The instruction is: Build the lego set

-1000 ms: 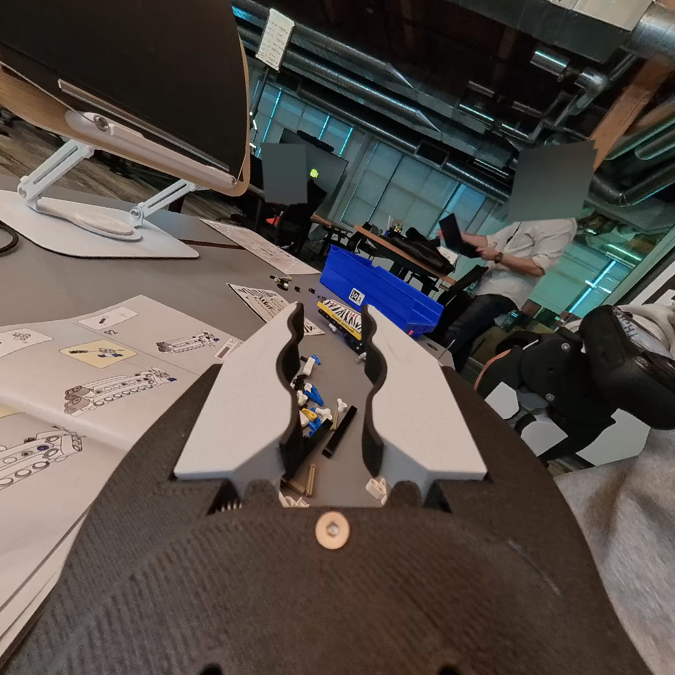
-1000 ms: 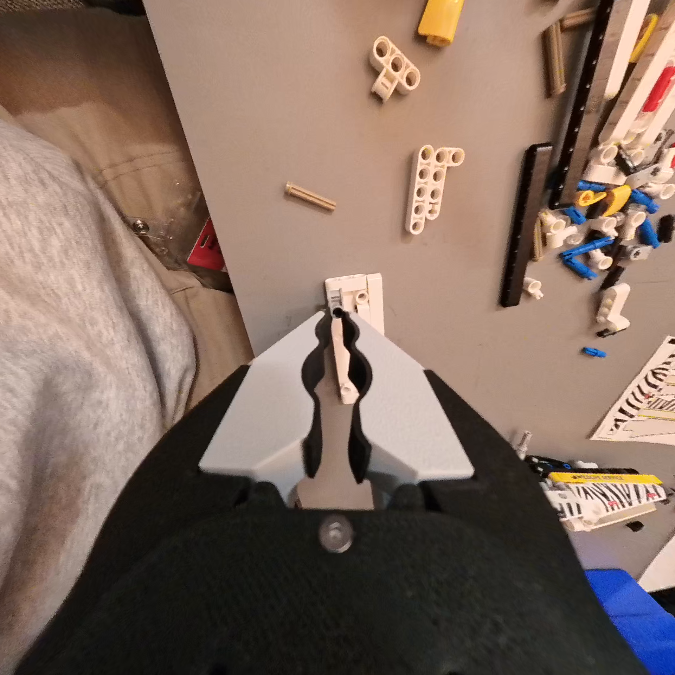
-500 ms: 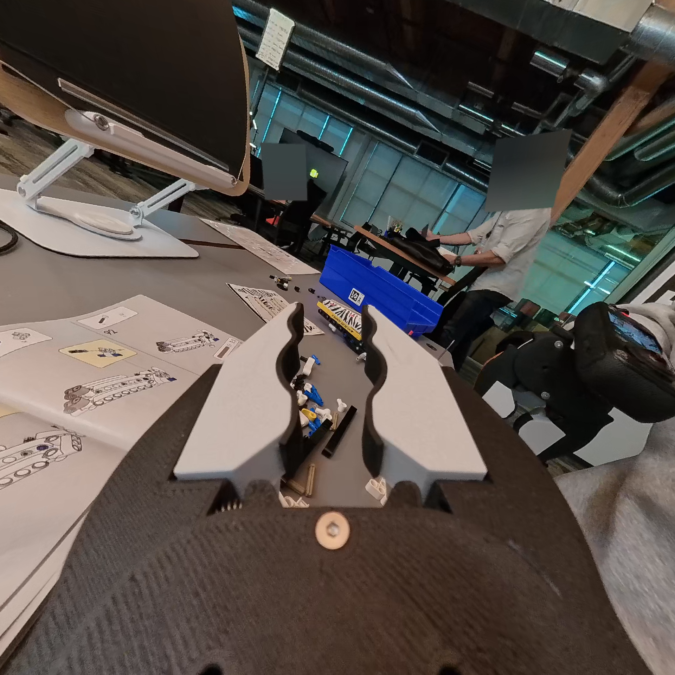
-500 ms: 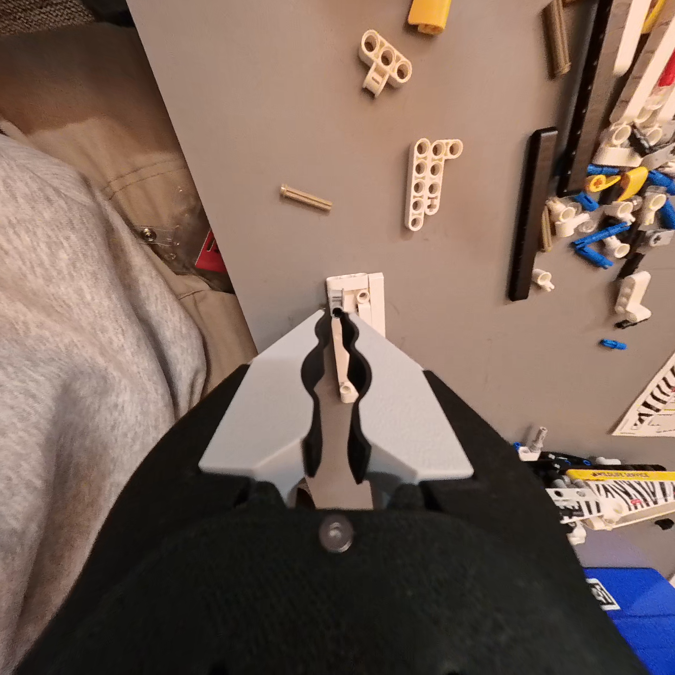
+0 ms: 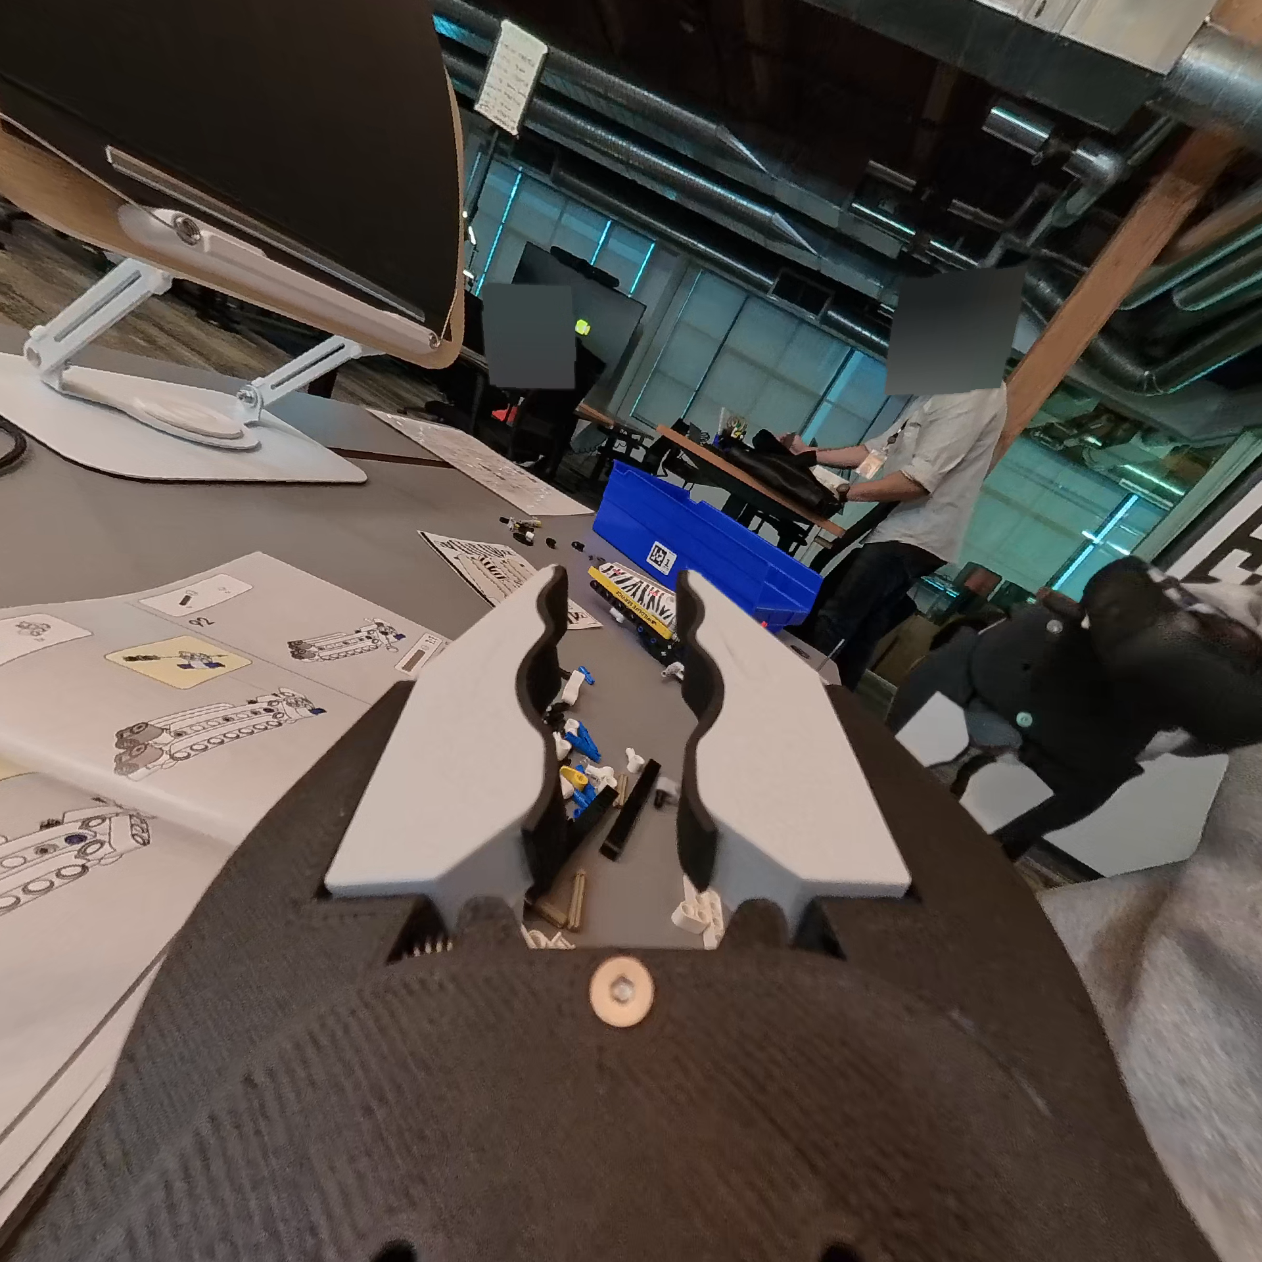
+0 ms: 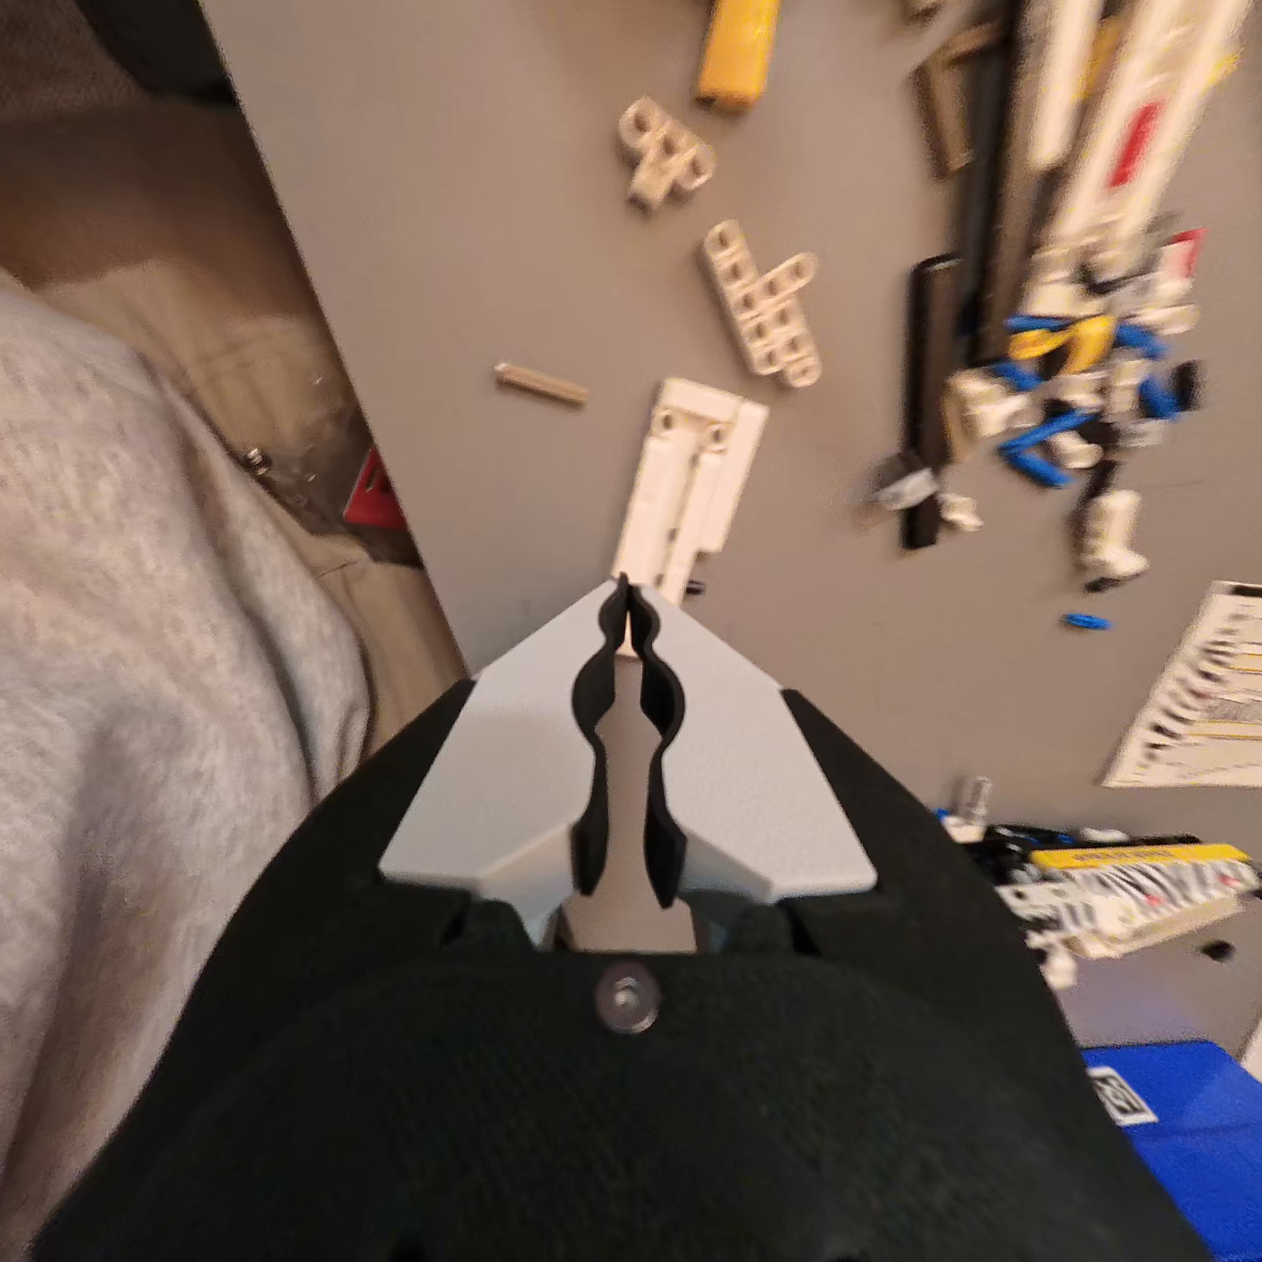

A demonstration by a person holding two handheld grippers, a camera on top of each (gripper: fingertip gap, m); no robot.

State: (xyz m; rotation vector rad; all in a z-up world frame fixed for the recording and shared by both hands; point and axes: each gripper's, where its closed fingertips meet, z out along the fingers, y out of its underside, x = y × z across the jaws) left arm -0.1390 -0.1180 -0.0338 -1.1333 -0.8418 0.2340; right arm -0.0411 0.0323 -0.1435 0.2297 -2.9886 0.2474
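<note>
My right gripper (image 6: pixel 623 589) is over the grey table near its left edge. Its tips are pressed together on the near end of a white lego panel piece (image 6: pixel 690 471), which sticks out ahead of them; a pale sliver shows between the fingers. The view is motion-blurred. My left gripper (image 5: pixel 621 587) is open and empty, held low over the table. A pile of small blue, white and yellow pieces (image 5: pixel 587 758) shows between its fingers. The pile also shows in the right wrist view (image 6: pixel 1065 396). A zebra-striped assembly (image 5: pixel 638 601) lies beyond the pile and shows in the right wrist view (image 6: pixel 1120 888).
An open instruction booklet (image 5: pixel 171 683) lies left, a blue bin (image 5: pixel 703 546) behind, a monitor stand (image 5: pixel 171 423) far left. Two white beams (image 6: pixel 758 307) (image 6: pixel 662 150), a tan axle (image 6: pixel 539 386), a black beam (image 6: pixel 929 396) and a sticker sheet (image 6: pixel 1209 690) lie on the table. A grey sleeve (image 6: pixel 136 546) is left of the table edge. My right fingertips sit around 20 cm from my left ones.
The right gripper's view has swung and pulled back. Its jaws have closed tighter, and the white piece now sticks out ahead of the tips. The left gripper has not moved.
</note>
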